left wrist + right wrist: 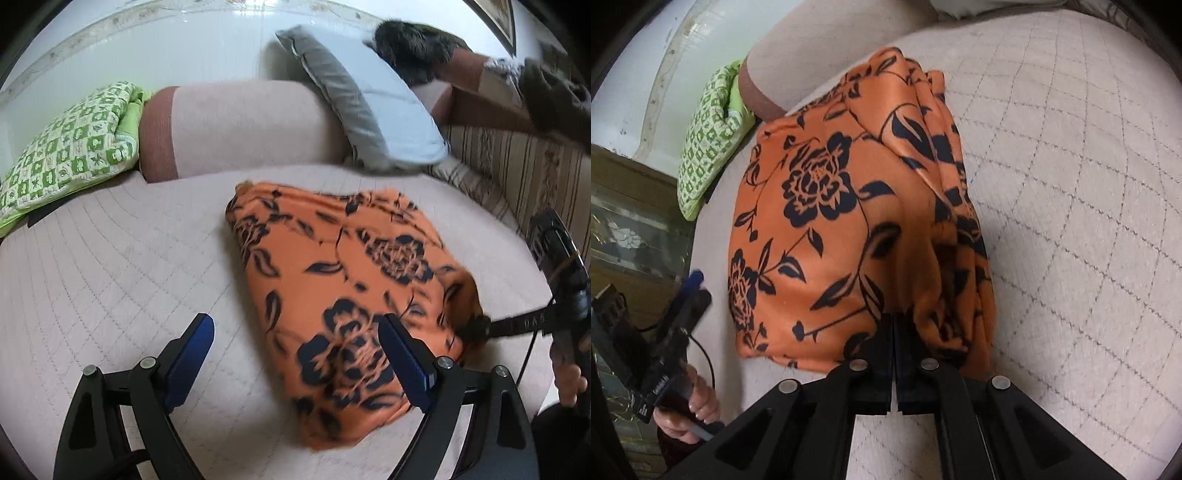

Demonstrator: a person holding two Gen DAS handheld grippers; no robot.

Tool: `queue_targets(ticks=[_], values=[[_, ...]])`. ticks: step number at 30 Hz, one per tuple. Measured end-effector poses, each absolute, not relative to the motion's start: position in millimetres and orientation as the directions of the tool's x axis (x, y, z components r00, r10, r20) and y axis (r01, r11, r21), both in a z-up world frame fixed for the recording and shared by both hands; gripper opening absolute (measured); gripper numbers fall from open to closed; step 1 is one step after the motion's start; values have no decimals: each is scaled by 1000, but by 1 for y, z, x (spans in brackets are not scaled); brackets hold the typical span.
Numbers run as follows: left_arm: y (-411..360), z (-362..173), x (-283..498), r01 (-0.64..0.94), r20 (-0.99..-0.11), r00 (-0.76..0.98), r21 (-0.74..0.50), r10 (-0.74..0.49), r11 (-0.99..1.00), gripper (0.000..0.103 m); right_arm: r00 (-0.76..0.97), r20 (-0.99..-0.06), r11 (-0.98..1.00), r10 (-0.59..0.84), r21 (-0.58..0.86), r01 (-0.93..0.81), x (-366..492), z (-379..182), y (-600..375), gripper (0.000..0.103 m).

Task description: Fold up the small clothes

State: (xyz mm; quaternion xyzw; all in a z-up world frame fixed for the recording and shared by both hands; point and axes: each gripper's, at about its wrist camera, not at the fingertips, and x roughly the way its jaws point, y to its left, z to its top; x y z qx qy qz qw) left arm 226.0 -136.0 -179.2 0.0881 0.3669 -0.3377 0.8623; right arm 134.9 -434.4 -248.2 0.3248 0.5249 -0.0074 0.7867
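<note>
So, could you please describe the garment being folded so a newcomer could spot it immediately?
On the quilted pale sofa seat, in front of the pink bolster, lies an orange cloth. Its black flower print sets it apart from the green checked cushion and grey pillow.

Soft, even daylight is seen in both views; no hard shadows are cast, only faint shade under the orange floral cloth. Mild glare is noted on the glossy white wall. Heavy motion blur is seen in the left wrist view, worst at the upper right. Strong fisheye bending and black corner vignetting are present. The right wrist view is rendered sharper.
</note>
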Motion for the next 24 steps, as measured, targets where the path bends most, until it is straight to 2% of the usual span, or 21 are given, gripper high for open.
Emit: queue_targets(ticks=[3,7,10,12,15,19,22,24], values=[[-155,-191,227,643,-729,485,-76,-483,762,91,431,-850,828,302,458,323,146,-231,-433,4],[-176,-224,227,639,-825,428,-14,-370,769,92,551,-797,854,249,448,263,167,-197,-430,5],[-169,-237,239,599,-855,330,-139,-401,789,95,612,-749,834,253,489,254,198,-191,-433,5],[-166,-239,245,601,-861,292,-174,-417,780,95,617,-749,820,242,497,283,221,-200,-435,5],[-170,-240,240,642,-860,311,-124,-404,757,95,604,-772,794,197,487,364,245,-224,-453,2],[-176,-238,233,671,-851,343,-74,-397,738,95,665,-688,636,292,658,402,251,-250,-487,2],[-174,-238,236,663,-851,316,-118,-420,739,95,687,-666,629,289,674,388,262,-236,-493,3],[-170,-234,238,667,-840,329,-118,-432,736,95,694,-643,676,323,670,306,276,-218,-482,6]])
